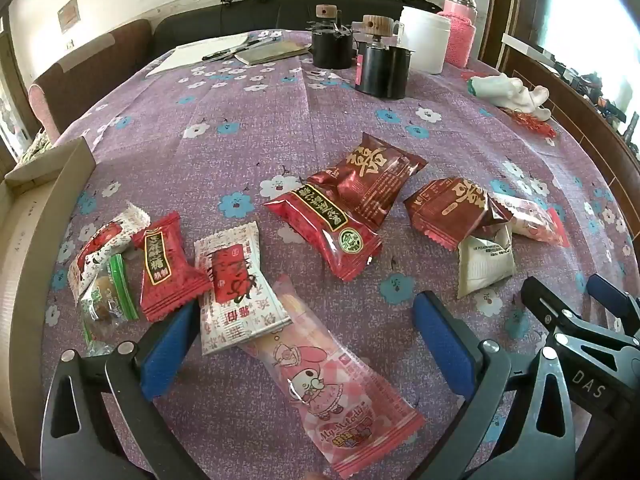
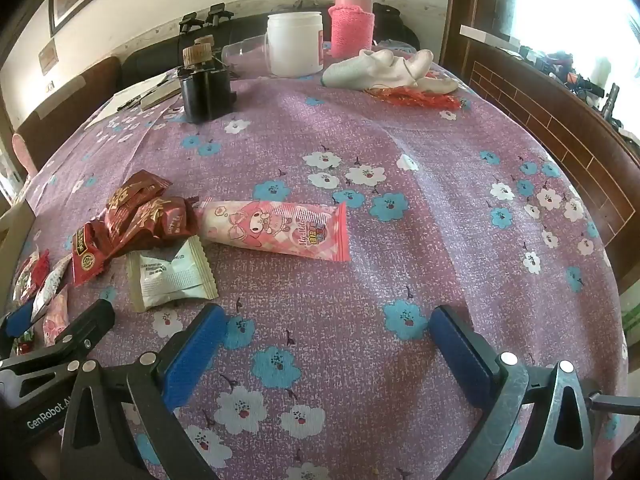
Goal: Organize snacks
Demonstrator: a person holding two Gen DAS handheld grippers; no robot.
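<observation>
My left gripper [image 1: 308, 344] hangs low over the counter [image 1: 248, 128], jaws spread wide, straddling a pink My Melody packet [image 1: 332, 384] that lies flat between them without touching either. Just left of it I see a white-and-red packet [image 1: 236, 292] and a red candy packet [image 1: 168, 268]; more red packets [image 1: 332, 232] lie farther out, and a cardboard box [image 1: 28, 216] sits at the left edge. My right gripper [image 2: 328, 356] is also apart, holding nothing, above bare cloth. A second pink packet [image 2: 276, 232] lies ahead of it, beside a cream sachet [image 2: 172, 276].
</observation>
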